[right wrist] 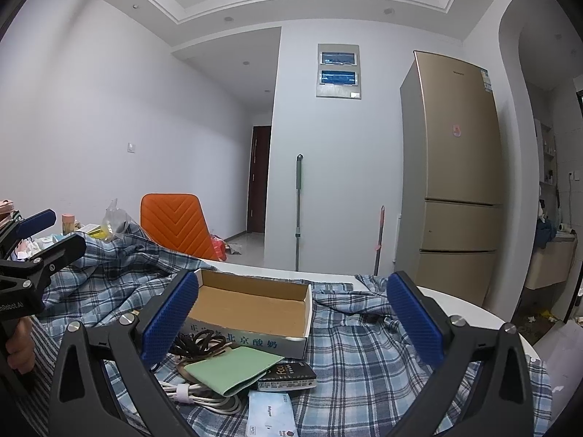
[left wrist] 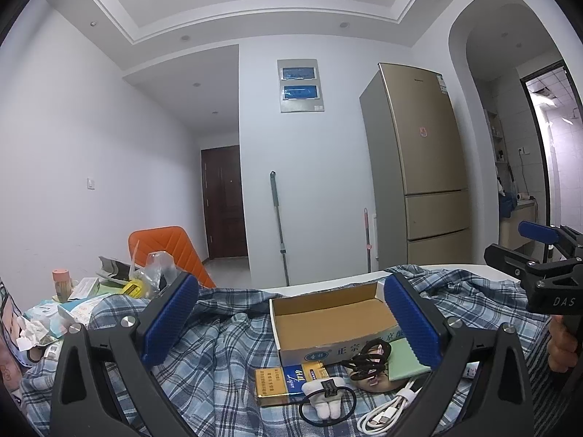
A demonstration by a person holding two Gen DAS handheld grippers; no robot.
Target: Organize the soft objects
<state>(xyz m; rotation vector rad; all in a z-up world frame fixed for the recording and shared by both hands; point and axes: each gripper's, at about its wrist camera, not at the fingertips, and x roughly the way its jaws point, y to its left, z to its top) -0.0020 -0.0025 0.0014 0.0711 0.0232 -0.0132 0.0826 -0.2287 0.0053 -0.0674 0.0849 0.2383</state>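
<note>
An empty open cardboard box [left wrist: 328, 318] [right wrist: 251, 307] sits on a blue plaid cloth [left wrist: 226, 357] [right wrist: 364, 360]. In front of it lie a tangle of dark hair ties [left wrist: 364, 360] [right wrist: 198, 344], a black hair tie with a small white plush charm [left wrist: 326, 397], a green pouch [left wrist: 402, 362] [right wrist: 233, 367] and a coiled white cable [left wrist: 386, 409] [right wrist: 196, 395]. My left gripper [left wrist: 291, 322] is open and empty above these. My right gripper [right wrist: 293, 322] is open and empty, hovering to the right of the box. Each gripper shows at the edge of the other's view.
A gold cigarette pack [left wrist: 288, 380], a black pack [right wrist: 288, 377] and a white card [right wrist: 269, 415] lie among the items. Clutter of packets and a bag [left wrist: 73, 302] sits at the left. An orange chair [right wrist: 175, 225] stands behind the white table [right wrist: 455, 302].
</note>
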